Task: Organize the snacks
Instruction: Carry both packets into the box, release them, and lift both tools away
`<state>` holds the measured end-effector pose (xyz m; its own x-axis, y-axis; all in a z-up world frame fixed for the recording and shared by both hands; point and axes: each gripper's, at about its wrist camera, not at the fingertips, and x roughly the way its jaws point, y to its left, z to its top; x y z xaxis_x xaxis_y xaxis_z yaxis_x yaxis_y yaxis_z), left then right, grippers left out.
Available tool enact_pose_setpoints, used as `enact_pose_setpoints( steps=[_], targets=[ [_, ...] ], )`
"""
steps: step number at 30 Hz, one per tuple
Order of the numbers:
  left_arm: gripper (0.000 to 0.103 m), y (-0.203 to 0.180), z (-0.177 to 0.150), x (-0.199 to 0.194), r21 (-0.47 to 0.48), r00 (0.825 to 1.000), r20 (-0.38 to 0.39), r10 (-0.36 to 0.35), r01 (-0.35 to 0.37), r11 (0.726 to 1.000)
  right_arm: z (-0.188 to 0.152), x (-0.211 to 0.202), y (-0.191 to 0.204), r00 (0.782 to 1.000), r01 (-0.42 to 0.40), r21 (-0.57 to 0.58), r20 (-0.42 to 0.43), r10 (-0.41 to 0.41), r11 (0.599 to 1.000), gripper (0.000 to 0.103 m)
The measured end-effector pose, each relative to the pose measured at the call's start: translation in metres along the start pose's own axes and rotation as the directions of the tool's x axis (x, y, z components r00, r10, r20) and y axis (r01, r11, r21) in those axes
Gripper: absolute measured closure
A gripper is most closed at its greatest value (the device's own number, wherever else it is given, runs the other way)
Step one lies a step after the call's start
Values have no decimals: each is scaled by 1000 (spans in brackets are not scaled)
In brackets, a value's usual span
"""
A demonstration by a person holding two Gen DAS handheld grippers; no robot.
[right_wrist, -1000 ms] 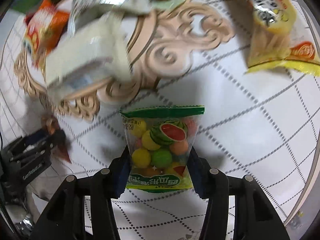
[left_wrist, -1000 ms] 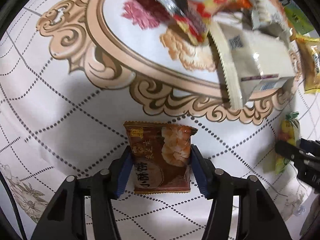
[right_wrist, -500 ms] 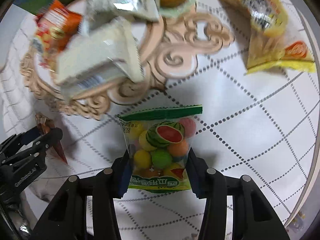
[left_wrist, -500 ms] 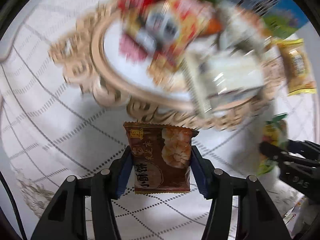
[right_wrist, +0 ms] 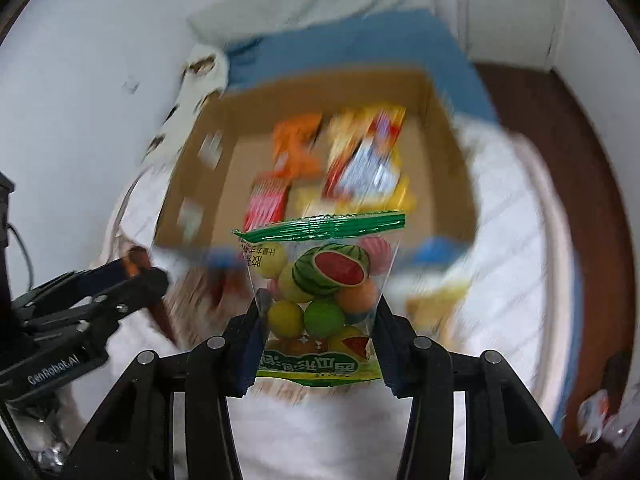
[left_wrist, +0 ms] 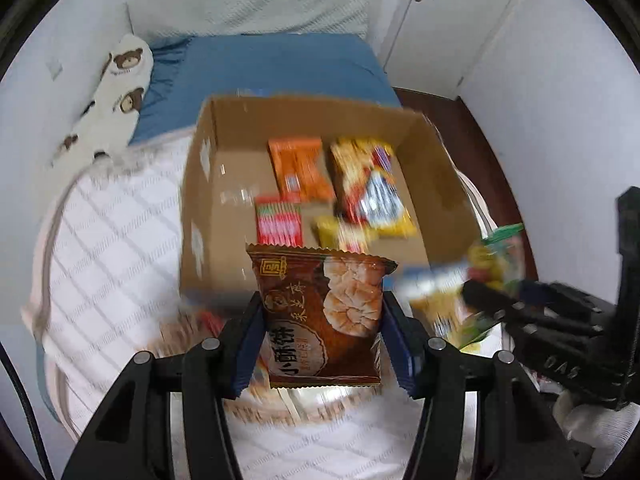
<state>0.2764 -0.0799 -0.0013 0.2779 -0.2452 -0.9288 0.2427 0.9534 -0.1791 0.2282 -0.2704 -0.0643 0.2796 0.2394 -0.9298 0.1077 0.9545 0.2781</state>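
Brown packet (left_wrist: pixel 322 320) reads 小酥饼, gripper "GenRobot.AI"

"GenRobot.AI" on left gripper (right_wrist: pixel 132 280); "小酥饼" on brown packet (left_wrist: pixel 320 316).

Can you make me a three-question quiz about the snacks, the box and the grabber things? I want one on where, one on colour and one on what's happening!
1. Where is the orange packet?
A. inside the cardboard box
B. on the blue bed
C. on the floor

2. What colour is the top strip of the fruit candy bag?
A. red
B. green
C. purple

3. What is the left gripper doing?
A. hanging empty
B. gripping the brown biscuit packet
C. gripping a cup

Answers: 1 A, it lies on the box's floor. 2 B, a green band tops the bag. 3 B, the jaws press the packet's sides.
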Motion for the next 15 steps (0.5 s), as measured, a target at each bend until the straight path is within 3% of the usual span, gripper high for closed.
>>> enact_pose_setpoints(
  steps=[4, 7, 15],
  targets=[
    [50, 9, 53, 33, -6, 996, -65, 68, -69, 998, 59, 15, -15, 998, 56, 9, -10, -56, 998, 52],
    [50, 20, 73, 73, 7, 981, -143, 134, -134, 991, 86, 42, -24, 993, 97, 10, -68, -96, 995, 52],
    [50, 39, 81, 139, 21, 937, -295, 188, -191, 981, 84, 117, -44, 967, 145, 9, -212, -140, 989, 52]
  ],
)
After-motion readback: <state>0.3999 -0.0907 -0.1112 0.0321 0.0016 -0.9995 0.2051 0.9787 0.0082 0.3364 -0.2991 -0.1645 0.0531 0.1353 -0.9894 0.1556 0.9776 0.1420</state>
